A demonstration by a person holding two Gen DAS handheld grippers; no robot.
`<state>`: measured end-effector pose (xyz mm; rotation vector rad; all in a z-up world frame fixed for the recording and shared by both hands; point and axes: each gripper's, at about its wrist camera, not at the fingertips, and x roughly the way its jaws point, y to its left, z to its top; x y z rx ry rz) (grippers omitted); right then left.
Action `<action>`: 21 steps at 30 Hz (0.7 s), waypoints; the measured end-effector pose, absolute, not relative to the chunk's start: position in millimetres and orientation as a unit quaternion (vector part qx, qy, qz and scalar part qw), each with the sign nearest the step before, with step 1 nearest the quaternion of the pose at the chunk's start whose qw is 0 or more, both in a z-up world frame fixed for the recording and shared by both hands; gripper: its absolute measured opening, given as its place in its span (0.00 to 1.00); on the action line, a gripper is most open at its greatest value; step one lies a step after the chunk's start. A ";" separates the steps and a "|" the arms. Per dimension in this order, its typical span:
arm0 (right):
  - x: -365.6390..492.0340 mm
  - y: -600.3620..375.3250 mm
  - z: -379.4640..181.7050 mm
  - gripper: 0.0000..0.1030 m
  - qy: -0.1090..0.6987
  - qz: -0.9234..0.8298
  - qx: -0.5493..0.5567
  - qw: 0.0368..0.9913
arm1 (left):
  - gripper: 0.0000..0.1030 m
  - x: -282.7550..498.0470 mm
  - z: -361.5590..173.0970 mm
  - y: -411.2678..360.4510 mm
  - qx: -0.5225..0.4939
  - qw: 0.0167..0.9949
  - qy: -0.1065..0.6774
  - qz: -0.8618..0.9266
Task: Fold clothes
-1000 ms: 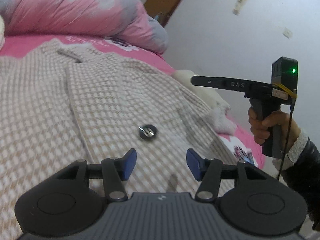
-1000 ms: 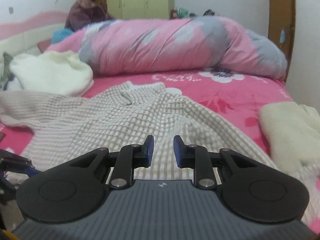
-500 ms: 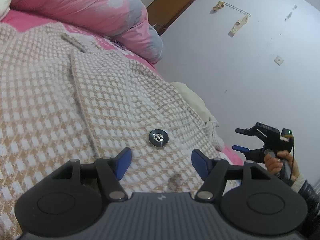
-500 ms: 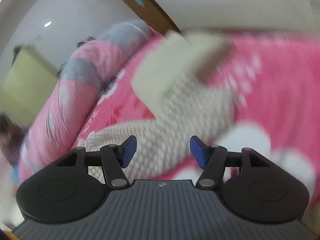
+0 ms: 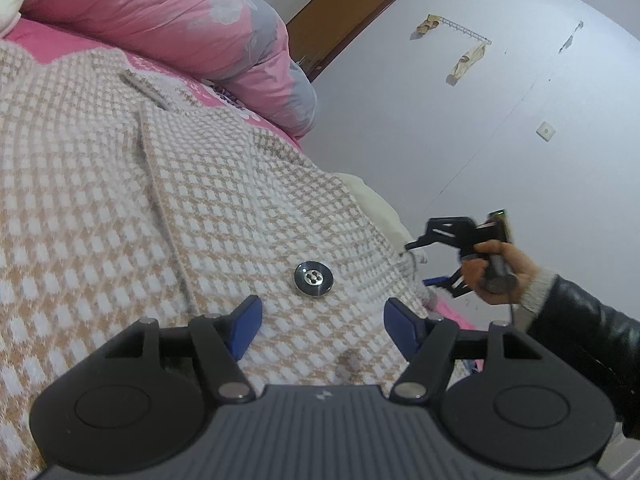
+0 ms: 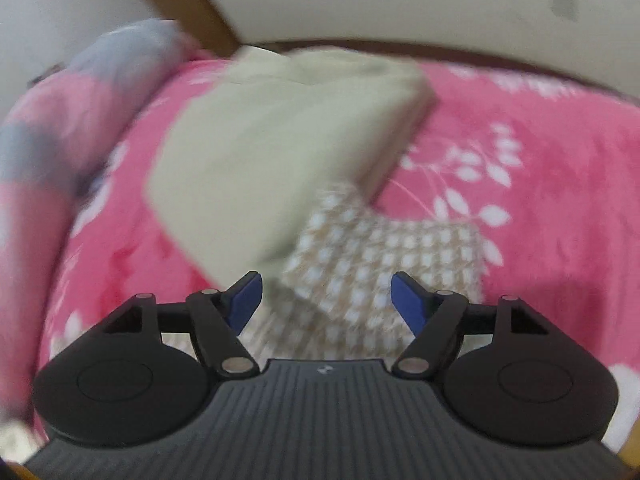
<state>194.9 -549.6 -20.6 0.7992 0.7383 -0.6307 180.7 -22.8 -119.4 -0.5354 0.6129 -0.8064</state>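
Checked coat (image 5: 120, 208) lying spread out over the pink bed (image 6: 520, 152), reaching to the bed's right edge, front side up, with the dark button (image 5: 314, 278) showing. Not folded up at this moment.

Left claw (image 5: 320, 320) hovering just over the coat near the button, wide open, holding nothing. Right claw (image 5: 440, 256), held in a hand (image 5: 492, 268), hanging past the coat's right edge, also wide open and holding nothing.

Probably going for the sleeve end (image 6: 384, 264), judging by where the right claw is pointing. Doing it well:
- Aiming the blue pads at the sleeve's edge only, not at the cream cloth (image 6: 288, 140) touching it.
- Pinching deep enough, since thick knit likes slipping out.
- Lifting slowly, keeping the cream cloth from getting dragged along.
- Keeping the left claw low, ready for pressing the coat's front flat, staying off the button.

Showing only in the left claw's camera: the coat's big front, the button, the rolled pink quilt (image 5: 180, 20) along the bed's far edge, and the hand.

Showing only in the right claw's camera: the sleeve end lying right between its open pads, and the cream cloth's whole shape. Too blurry for telling which one is lying on top.
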 end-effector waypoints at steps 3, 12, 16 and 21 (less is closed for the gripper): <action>197.9 -554.5 -26.8 0.77 0.352 -0.303 0.374 0.803 | 0.67 182.0 -120.8 -19.7 -0.264 0.836 0.289 -0.385; 166.2 -553.3 -24.1 0.12 0.314 -0.288 0.386 0.818 | 0.67 184.0 -121.5 -15.8 -0.275 0.831 0.290 -0.388; 108.7 -534.7 -0.5 0.11 0.227 -0.250 0.396 0.854 | 0.67 184.0 -121.0 -14.6 -0.275 0.831 0.290 -0.388; 6.6 -499.3 -18.7 0.15 0.193 -0.224 0.415 0.861 | 0.67 183.9 -119.8 -15.1 -0.273 0.831 0.292 -0.386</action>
